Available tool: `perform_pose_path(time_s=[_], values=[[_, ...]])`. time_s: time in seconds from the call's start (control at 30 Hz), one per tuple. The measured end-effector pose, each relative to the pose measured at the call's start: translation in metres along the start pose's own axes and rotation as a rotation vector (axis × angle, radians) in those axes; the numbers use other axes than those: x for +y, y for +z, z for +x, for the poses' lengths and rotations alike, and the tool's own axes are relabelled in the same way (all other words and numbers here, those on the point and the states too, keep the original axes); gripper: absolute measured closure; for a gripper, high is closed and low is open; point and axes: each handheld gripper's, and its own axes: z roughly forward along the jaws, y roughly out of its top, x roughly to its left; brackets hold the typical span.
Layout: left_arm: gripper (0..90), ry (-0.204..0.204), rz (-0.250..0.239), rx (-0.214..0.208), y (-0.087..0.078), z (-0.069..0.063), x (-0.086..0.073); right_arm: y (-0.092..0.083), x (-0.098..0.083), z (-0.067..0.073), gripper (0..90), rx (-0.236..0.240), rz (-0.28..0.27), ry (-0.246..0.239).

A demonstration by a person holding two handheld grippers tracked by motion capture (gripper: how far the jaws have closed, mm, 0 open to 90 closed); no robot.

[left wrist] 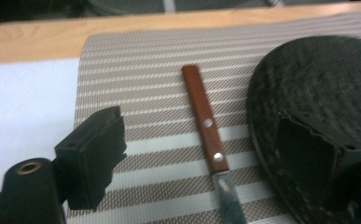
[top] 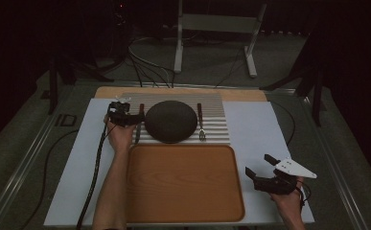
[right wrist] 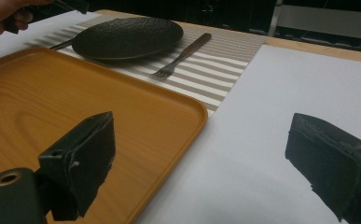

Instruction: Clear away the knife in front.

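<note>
Left gripper [top: 134,116] over the knife [left wrist: 209,136], jaws apart, pads not yet touching it. Knife flat on the striped mat [left wrist: 136,70] near the mat's left edge, just beside the dark plate [left wrist: 318,93]; wooden handle toward the table's far edge, blade toward the near edge. In the left gripper view, handle between the two jaws, nearer the plate-side jaw, which hangs over the plate's rim. Long axis running far to near, roughly crosswise to the line between the pads: a fit for a pinch across the handle's width, by the look of it. Little room on the plate side, so a likely risk of nudging the rim on the way down.

Right gripper [top: 261,168] wide open, nothing held, over the white sheet [right wrist: 281,116] near the table's near-right corner, beside the tray [right wrist: 122,116] and well apart from the knife. Left hand [top: 120,136] plainly the nearer one.

Fork [right wrist: 183,55] on the mat's right side, beyond the plate.

No brand, label or writing readable anywhere.
</note>
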Motion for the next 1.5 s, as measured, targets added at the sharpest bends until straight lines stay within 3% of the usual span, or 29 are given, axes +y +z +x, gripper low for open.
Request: perform_pose_path(time_s=[0.13, 0.2, 0.33, 0.47, 0.5, 0.6, 0.77, 0.87, 1.2, 1.5], values=[[22.8, 0.004, 0.045, 0.014, 0.007, -0.003, -0.002, 0.001, 0.0, 0.0, 8.3, 0.003, 0.002, 0.0], [24.8, 0.011, 0.065, 0.002, 0.01, -0.004, -0.004, 0.001, 0.0, 0.0, 8.3, 0.003, 0.003, -0.001], [39.6, 0.018, 0.104, 0.006, 0.016, -0.006, -0.008, 0.001, 0.0, 0.0, 8.3, 0.005, 0.005, -0.003], [53.5, 0.017, 0.118, -0.018, 0.019, -0.008, -0.009, 0.002, 0.0, 0.0, 8.3, 0.006, 0.006, -0.004], [53.5, 0.025, 0.138, -0.027, 0.021, -0.009, -0.008, 0.002, 0.0, 0.0, 8.3, 0.007, 0.006, -0.005], [64.7, 0.042, 0.168, -0.008, 0.024, -0.013, -0.007, 0.002, 0.0, 0.0, 8.3, 0.005, 0.011, -0.002], [69.1, 0.035, 0.191, -0.006, 0.027, -0.014, -0.006, 0.002, 0.0, -0.001, 8.3, 0.005, 0.016, -0.003], [77.1, 0.039, 0.21, -0.014, 0.026, -0.015, -0.004, 0.003, 0.0, -0.001, 8.3, 0.006, 0.018, -0.003], [78.2, -0.02, 0.22, -0.013, 0.025, -0.011, -0.002, 0.002, 0.0, -0.002, 8.3, 0.004, 0.015, 0.0], [78.2, -0.001, 0.195, 0.001, 0.011, -0.003, 0.004, 0.002, 0.0, -0.001, 8.3, 0.004, 0.017, -0.001]])
